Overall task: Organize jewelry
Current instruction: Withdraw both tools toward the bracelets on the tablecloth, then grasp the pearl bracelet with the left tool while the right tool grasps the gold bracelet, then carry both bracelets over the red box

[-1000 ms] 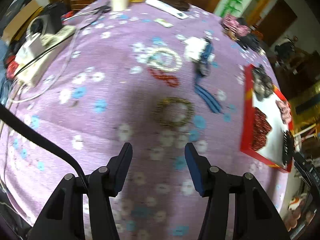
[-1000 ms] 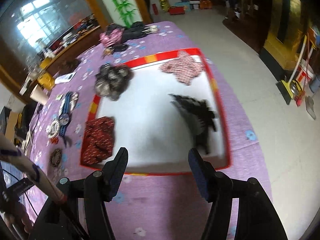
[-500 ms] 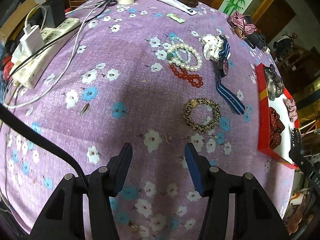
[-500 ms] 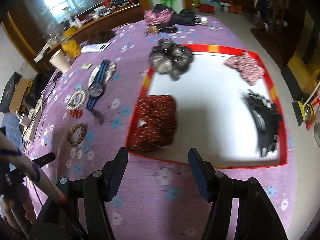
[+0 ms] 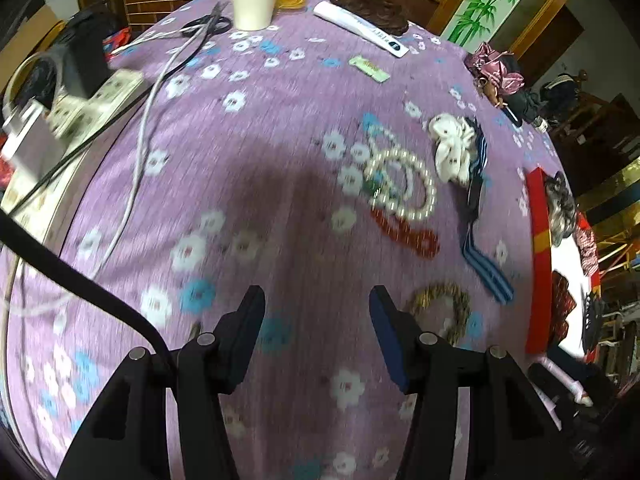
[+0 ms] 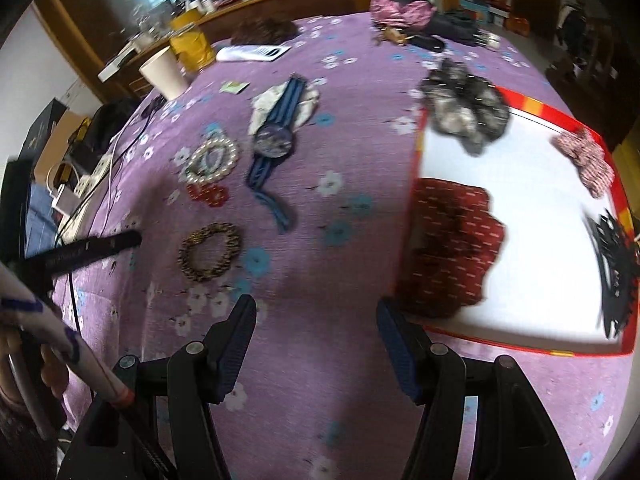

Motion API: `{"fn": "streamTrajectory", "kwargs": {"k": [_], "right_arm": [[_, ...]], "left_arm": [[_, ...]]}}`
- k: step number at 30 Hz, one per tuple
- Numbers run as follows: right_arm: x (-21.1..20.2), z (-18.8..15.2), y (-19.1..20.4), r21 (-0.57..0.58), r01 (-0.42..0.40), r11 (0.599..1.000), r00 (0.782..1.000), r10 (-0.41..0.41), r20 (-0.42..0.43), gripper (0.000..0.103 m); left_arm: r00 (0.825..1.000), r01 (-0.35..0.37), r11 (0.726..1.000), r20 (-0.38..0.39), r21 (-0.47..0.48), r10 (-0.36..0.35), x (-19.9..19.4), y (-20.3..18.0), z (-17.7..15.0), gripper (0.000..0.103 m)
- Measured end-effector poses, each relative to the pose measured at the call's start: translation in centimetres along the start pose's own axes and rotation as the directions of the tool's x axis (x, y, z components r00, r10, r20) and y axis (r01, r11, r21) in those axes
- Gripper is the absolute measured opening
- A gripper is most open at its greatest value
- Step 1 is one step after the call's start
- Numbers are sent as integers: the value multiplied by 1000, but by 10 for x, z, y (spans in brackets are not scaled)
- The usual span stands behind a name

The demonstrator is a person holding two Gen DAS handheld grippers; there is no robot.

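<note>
Jewelry lies loose on the purple tabletop [image 5: 280,128]. In the left wrist view the left gripper [image 5: 316,312] hangs spread and empty, and the brown bracelet [image 5: 440,312] has slid beside its right finger. In the right wrist view the right gripper [image 6: 316,324], spread and empty, has swung from the tray [image 6: 520,344] toward the bracelet [image 6: 210,252]; probably the next pick.

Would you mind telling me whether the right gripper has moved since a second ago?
Yes. The right gripper has swung off the red-rimmed tray toward the loose jewelry: the tray now sits to the right, with the leopard-print bracelet ahead on the left.
</note>
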State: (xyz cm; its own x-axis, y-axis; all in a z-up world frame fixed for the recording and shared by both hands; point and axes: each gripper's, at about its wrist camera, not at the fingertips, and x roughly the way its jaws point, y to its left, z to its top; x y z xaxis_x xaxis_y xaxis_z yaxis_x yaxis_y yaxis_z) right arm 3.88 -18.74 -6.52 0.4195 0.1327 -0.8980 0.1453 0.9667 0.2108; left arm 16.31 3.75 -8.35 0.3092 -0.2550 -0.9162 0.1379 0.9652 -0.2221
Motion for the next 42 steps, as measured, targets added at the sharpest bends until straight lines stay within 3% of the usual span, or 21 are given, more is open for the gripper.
{"fn": "streamTrajectory", "kwargs": {"k": [13, 18, 21, 23, 28, 30, 42], "right_arm": [[41, 25, 40, -58, -49, 997, 999, 48, -24, 67], [59, 28, 55, -94, -46, 995, 998, 42, -43, 67], [65, 30, 62, -109, -25, 994, 999, 21, -34, 61], [67, 32, 65, -123, -8, 992, 1000, 5, -24, 58], [70, 36, 69, -158, 50, 986, 999, -51, -2, 20], [69, 38, 63, -139, 16, 990, 1000, -19, -18, 10], [30, 33, 59, -134, -56, 989, 998, 61, 34, 8]], "left_arm": [[999, 43, 994, -18, 103, -42, 53, -21, 71, 50], [999, 40, 987, -6, 155, -40, 61, -29, 88, 41], [999, 42, 983, -2, 180, -42, 64, -33, 92, 31], [999, 51, 980, -3, 192, -51, 66, -35, 91, 15], [999, 27, 974, 19, 223, -32, 66, -43, 85, 9], [999, 45, 982, 0, 183, -46, 63, -38, 85, 8], [992, 116, 989, 49, 91, -121, -5, -18, 64, 9]]}}
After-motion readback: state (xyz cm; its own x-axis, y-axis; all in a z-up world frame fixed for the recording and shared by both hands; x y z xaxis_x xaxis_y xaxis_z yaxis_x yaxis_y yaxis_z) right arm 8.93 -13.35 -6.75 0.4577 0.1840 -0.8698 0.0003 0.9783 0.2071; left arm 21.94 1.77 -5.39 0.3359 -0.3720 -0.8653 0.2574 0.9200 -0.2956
